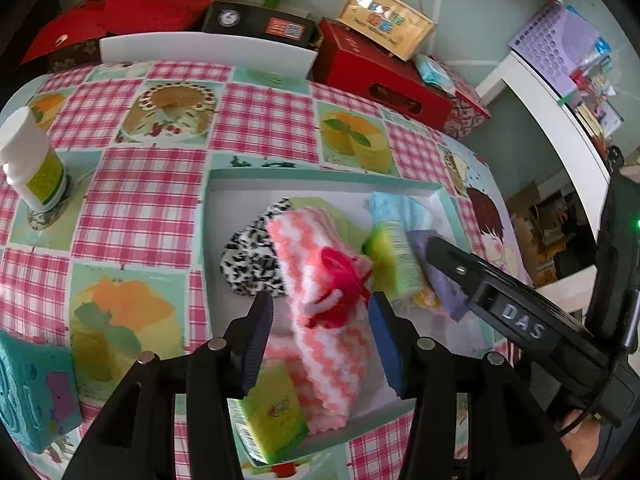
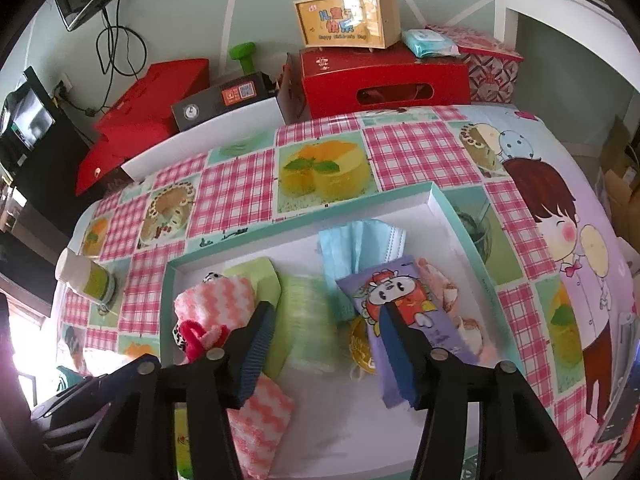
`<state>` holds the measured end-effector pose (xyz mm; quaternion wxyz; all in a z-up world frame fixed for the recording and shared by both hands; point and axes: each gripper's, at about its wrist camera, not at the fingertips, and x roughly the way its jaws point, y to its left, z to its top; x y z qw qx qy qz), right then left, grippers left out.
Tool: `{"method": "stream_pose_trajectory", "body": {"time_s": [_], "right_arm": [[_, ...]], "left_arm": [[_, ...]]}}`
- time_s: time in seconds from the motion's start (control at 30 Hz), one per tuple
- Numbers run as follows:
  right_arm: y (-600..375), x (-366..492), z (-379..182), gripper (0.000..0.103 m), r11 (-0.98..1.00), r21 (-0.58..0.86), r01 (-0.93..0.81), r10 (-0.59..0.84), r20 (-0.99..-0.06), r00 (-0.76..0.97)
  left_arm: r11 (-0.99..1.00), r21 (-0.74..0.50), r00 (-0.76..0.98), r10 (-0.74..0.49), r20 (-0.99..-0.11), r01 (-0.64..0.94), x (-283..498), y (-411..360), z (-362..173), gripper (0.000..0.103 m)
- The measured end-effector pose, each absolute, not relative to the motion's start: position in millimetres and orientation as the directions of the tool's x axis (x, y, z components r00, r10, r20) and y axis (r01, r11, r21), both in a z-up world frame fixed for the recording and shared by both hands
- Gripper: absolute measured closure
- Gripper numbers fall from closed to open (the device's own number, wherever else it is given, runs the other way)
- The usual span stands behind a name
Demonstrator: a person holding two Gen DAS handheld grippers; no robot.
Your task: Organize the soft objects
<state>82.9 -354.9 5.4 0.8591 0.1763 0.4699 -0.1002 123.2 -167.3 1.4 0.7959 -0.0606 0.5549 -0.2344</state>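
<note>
left tool (image 1: 320, 304) spread, straddling pink-white towel (image 1: 324, 320), no pinch | right tool (image 2: 326, 316) spread over green roll (image 2: 308, 332) | towel's long axis runs along left tool's pointing line, left nearer | all in tray (image 1: 320, 178) on table (image 1: 140, 200)

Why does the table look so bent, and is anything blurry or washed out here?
Both views are fisheye, so the checked tablecloth bulges and the corners go black. Left wrist view: the green packet is smeared by motion. Right wrist view: bright light washes out the lower left edge, and the gold gift box shows glare.
</note>
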Motion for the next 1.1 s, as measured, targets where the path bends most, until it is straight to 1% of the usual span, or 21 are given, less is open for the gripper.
{"method": "stream_pose_trajectory", "body": {"time_s": [0.23, 0.27, 0.3, 0.33, 0.37, 0.4, 0.43, 0.47, 0.5, 0.53, 0.6, 0.73, 0.97, 1.1], "right_arm": [[-352, 84, 1, 0.044, 0.925, 0.195, 0.327, -0.004, -0.853, 0.521], [-351, 85, 0, 0.044, 0.928, 0.189, 0.322, -0.004, -0.856, 0.517], [-350, 85, -1, 0.041, 0.93, 0.185, 0.318, -0.005, -0.858, 0.514], [-348, 86, -2, 0.039, 0.933, 0.175, 0.313, -0.009, -0.861, 0.508], [-346, 86, -2, 0.036, 0.936, 0.17, 0.309, -0.01, -0.863, 0.505], [-343, 87, -3, 0.033, 0.939, 0.164, 0.301, -0.011, -0.864, 0.504], [-341, 87, -4, 0.029, 0.941, 0.16, 0.297, -0.012, -0.864, 0.504], [-339, 88, -4, 0.017, 0.944, 0.155, 0.292, -0.014, -0.864, 0.502], [-336, 89, -6, 0.004, 0.947, 0.141, 0.288, -0.023, -0.866, 0.5], [-335, 89, -6, 0.0, 0.949, 0.13, 0.287, -0.032, -0.867, 0.498], [-332, 90, -7, 0.0, 0.952, 0.112, 0.284, -0.045, -0.869, 0.493], [-326, 89, -6, 0.0, 0.956, 0.1, 0.277, -0.051, -0.869, 0.492], [-308, 77, 1, 0.0, 0.967, 0.079, 0.243, -0.059, -0.857, 0.512], [-297, 64, 6, 0.0, 0.97, 0.071, 0.232, -0.062, -0.85, 0.523]], "left_arm": [[0.912, -0.329, 0.331, -0.398, -0.856, 0.244, 135, -146, 3, 0.051], [0.919, -0.32, 0.342, -0.384, -0.857, 0.23, 137, -142, 3, 0.045], [0.93, -0.306, 0.36, -0.363, -0.859, 0.206, 141, -136, 2, 0.04], [0.936, -0.297, 0.373, -0.349, -0.86, 0.19, 143, -131, 1, 0.03], [0.946, -0.283, 0.399, -0.325, -0.858, 0.161, 146, -124, 1, 0.023], [0.952, -0.27, 0.417, -0.305, -0.856, 0.143, 149, -119, 0, 0.021], [0.963, -0.242, 0.441, -0.271, -0.856, 0.121, 151, -114, 0, 0.014], [0.978, -0.188, 0.476, -0.207, -0.855, 0.088, 154, -107, -1, 0.009], [0.986, -0.151, 0.494, -0.164, -0.854, 0.066, 155, -103, -2, 0.007], [0.991, -0.126, 0.505, -0.133, -0.853, 0.048, 156, -100, -3, 0.007], [0.993, -0.118, 0.506, -0.113, -0.855, 0.024, 160, -91, -5, 0.006], [0.991, -0.131, 0.508, -0.122, -0.853, 0.019, 161, -85, -4, 0.006], [0.986, -0.146, 0.549, -0.164, -0.82, 0.077, 141, -92, 11, 0.006], [0.983, -0.149, 0.535, -0.182, -0.825, 0.105, 121, -84, 5, 0.006]]}}
